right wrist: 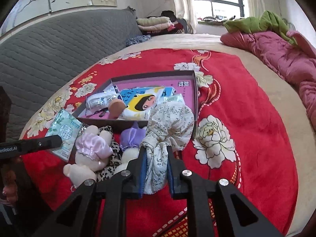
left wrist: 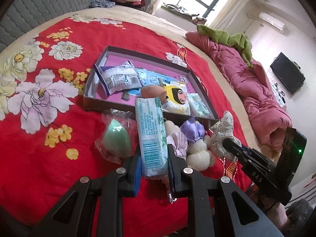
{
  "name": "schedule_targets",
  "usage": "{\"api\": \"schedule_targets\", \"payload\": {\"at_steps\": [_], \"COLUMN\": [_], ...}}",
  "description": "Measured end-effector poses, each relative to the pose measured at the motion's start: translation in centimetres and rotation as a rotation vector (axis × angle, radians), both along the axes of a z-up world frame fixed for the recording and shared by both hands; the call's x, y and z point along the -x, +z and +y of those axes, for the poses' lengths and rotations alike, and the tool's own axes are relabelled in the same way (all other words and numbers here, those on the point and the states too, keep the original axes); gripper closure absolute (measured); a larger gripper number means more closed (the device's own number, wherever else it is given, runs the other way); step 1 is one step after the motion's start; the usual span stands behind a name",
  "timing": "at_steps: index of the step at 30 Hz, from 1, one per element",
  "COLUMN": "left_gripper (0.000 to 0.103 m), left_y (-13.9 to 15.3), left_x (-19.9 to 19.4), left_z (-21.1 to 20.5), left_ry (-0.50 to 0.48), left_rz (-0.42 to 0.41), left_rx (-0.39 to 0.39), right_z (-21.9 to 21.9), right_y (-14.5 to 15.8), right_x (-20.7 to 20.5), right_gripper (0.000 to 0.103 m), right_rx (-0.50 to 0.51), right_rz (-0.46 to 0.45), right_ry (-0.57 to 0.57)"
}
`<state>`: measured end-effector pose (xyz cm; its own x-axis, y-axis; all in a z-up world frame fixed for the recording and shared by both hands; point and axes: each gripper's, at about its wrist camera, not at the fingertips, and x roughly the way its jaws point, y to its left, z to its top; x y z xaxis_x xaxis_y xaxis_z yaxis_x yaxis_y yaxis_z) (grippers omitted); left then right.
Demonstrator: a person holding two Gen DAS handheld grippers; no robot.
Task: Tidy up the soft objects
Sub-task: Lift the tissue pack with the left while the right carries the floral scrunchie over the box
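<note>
Beside tissue pack [left wrist: 151, 136], green sponge [left wrist: 116, 140]

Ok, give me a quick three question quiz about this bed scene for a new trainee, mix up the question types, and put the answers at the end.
1. True or false: the left gripper is shut on the tissue pack.
2. What does the right gripper hold? A) a plush toy B) the floral cloth C) a sponge
3. Fill in: the tan egg-shaped sponge lies inside the ____ on the red blanket.

Key
1. True; its pads press the pack's sides.
2. B; the cloth is bunched between the pads.
3. Box; it also holds several packets, while the plush toys lie outside it.
</note>
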<state>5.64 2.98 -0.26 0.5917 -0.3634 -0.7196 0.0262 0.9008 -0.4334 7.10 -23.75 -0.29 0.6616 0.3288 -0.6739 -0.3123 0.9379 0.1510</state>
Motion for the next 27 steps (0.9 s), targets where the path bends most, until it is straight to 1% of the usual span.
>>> {"api": "schedule_targets", "payload": {"at_steps": [5,13,17,22,25,27], "left_gripper": [0.081,0.081,0.081,0.081,0.081,0.081], "left_y": [0.5,1.2,1.4,1.9,2.2,2.3], "left_x": [0.3,0.4,0.2,0.2,0.2,0.1], "left_z": [0.1,-0.1,0.0,-0.1,-0.2,-0.1], "left_ry": [0.003,-0.002,-0.001,-0.001,-0.003,-0.005], "left_rz": [-0.027,-0.072,-0.083,-0.110,-0.125,-0.132], "left_rx": [-0.010,-0.053,-0.067,-0.094,-0.102,-0.098], "right_z": [0.5,1.6,1.7,1.9,1.5,1.4], "right_y": [0.4,1.2,1.7,2.1,2.3,2.5], "right_x": [0.3,1.1,1.3,1.6,1.4,1.4], "right_gripper": [0.085,0.085,0.085,0.085,0.085,0.085], "right_rx": [-0.004,0.008,-0.008,0.002,-0.050,-0.045], "right_rz": [-0.022,-0.070,-0.092,-0.122,-0.118,-0.124], "right_ry": [0.026,0.076,0.086,0.089,0.098,0.093]}}
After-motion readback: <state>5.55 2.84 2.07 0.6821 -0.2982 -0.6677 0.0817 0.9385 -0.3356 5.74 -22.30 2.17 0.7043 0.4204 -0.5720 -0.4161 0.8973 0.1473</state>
